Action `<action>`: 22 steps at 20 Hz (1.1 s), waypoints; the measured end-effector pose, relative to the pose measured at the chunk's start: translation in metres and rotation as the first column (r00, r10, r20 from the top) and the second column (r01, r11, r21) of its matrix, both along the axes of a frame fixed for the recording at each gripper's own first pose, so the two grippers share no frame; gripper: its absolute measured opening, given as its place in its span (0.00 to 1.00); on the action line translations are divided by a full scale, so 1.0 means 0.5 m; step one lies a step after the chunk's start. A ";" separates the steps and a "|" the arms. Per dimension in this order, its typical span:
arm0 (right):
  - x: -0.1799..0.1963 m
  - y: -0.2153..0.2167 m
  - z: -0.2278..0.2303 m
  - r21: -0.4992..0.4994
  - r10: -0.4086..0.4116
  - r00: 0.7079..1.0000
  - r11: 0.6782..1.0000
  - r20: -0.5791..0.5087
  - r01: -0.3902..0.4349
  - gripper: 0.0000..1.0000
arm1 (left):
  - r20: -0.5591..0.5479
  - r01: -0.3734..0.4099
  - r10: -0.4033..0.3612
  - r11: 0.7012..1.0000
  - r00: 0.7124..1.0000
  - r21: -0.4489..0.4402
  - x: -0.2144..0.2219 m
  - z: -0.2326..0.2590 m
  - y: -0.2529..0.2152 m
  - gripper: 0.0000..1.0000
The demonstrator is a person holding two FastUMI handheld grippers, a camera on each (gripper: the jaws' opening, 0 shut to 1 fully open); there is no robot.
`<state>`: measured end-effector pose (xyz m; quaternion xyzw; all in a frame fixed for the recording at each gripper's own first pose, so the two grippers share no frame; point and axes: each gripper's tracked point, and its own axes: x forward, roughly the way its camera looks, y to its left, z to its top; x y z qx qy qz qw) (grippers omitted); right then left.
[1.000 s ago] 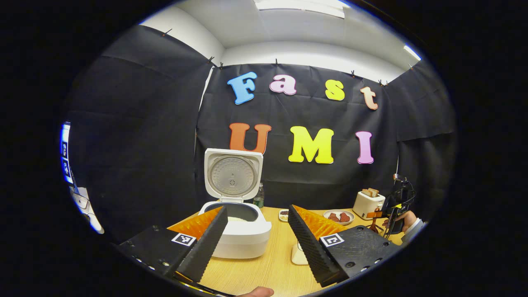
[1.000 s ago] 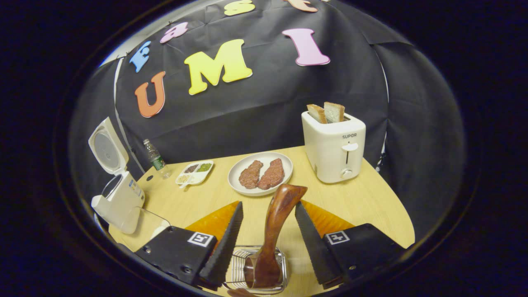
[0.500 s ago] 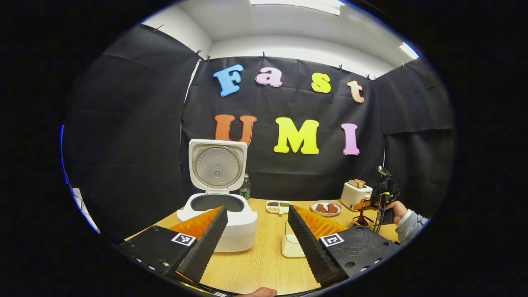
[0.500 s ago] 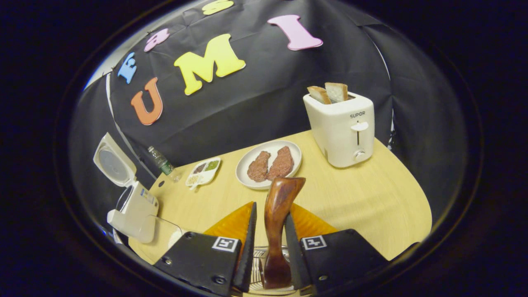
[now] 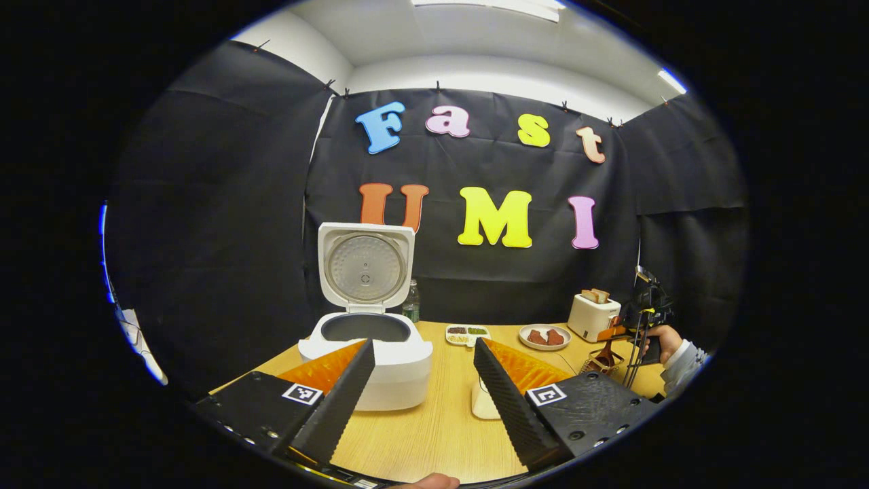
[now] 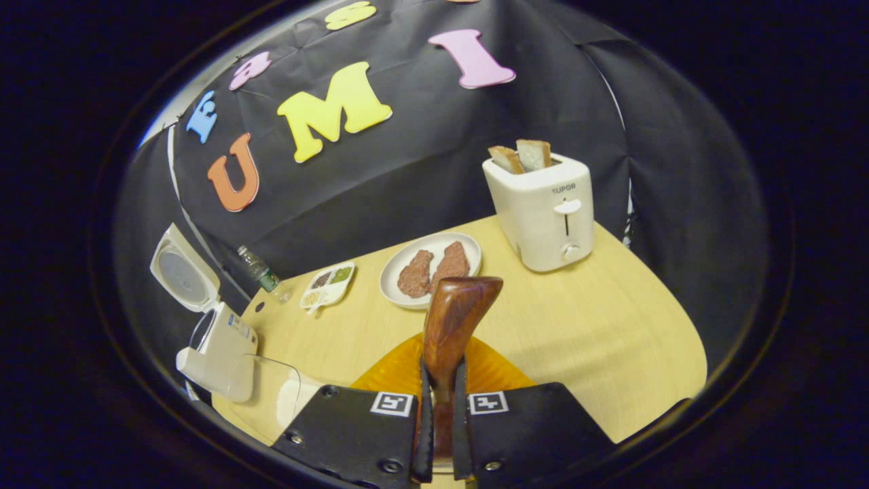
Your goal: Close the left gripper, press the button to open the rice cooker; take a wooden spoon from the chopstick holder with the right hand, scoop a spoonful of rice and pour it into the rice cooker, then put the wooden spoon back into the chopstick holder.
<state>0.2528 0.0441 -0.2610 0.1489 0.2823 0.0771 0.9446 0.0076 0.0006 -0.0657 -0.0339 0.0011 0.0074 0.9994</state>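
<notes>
Left gripper view: riding low over the table (image 5: 434, 428), facing the far wall, rice cooker (image 5: 366, 346) near. Right gripper view: looking down from above the table's right part, toaster (image 6: 541, 204) near. Both are sharing cooker, plate (image 6: 428, 272), toaster.

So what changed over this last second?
The right gripper closed from wide open onto the wooden spoon handle, now clamped between both fingers. The left gripper stayed open, backed off slightly; the rice cooker lid stayed up.
</notes>
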 end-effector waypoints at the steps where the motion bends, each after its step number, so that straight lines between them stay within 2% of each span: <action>1: -0.005 -0.001 0.020 -0.006 -0.008 0.999 1.000 0.032 0.008 0.16 | 0.006 -0.015 0.015 1.000 1.000 -0.006 0.001 0.003 0.009 0.94; 5: -0.046 0.006 0.102 -0.030 -0.042 0.992 0.998 0.122 0.046 0.14 | 0.017 -0.004 0.005 0.999 1.000 -0.048 -0.011 0.002 0.021 0.94; 8: -0.080 0.028 0.183 -0.051 -0.048 0.975 0.997 0.218 0.061 0.14 | 0.021 -0.019 0.020 0.999 1.000 -0.047 -0.026 -0.010 0.054 0.94; 12: -0.131 0.103 0.261 -0.097 -0.008 0.954 0.995 0.300 0.039 0.14 | 0.028 -0.028 0.029 0.998 0.999 -0.051 -0.050 -0.020 0.083 0.94; 15: -0.164 0.180 0.308 -0.178 0.049 0.925 0.984 0.377 0.020 0.14 | 0.030 -0.059 0.061 0.997 0.998 -0.042 -0.065 -0.031 0.119 0.94; 18: -0.183 0.299 0.300 -0.177 0.126 0.911 0.982 0.393 -0.060 0.14 | 0.038 -0.081 0.083 0.996 0.996 -0.046 -0.083 -0.036 0.140 0.94; 20: -0.176 0.354 0.273 -0.192 0.145 0.903 0.979 0.404 -0.071 0.14 | 0.039 -0.087 0.089 0.995 0.995 -0.053 -0.088 -0.040 0.150 0.94; 22: -0.166 0.393 0.222 -0.205 0.133 0.907 0.977 0.398 -0.053 0.14 | 0.035 -0.089 0.091 0.994 0.995 -0.061 -0.090 -0.047 0.150 0.94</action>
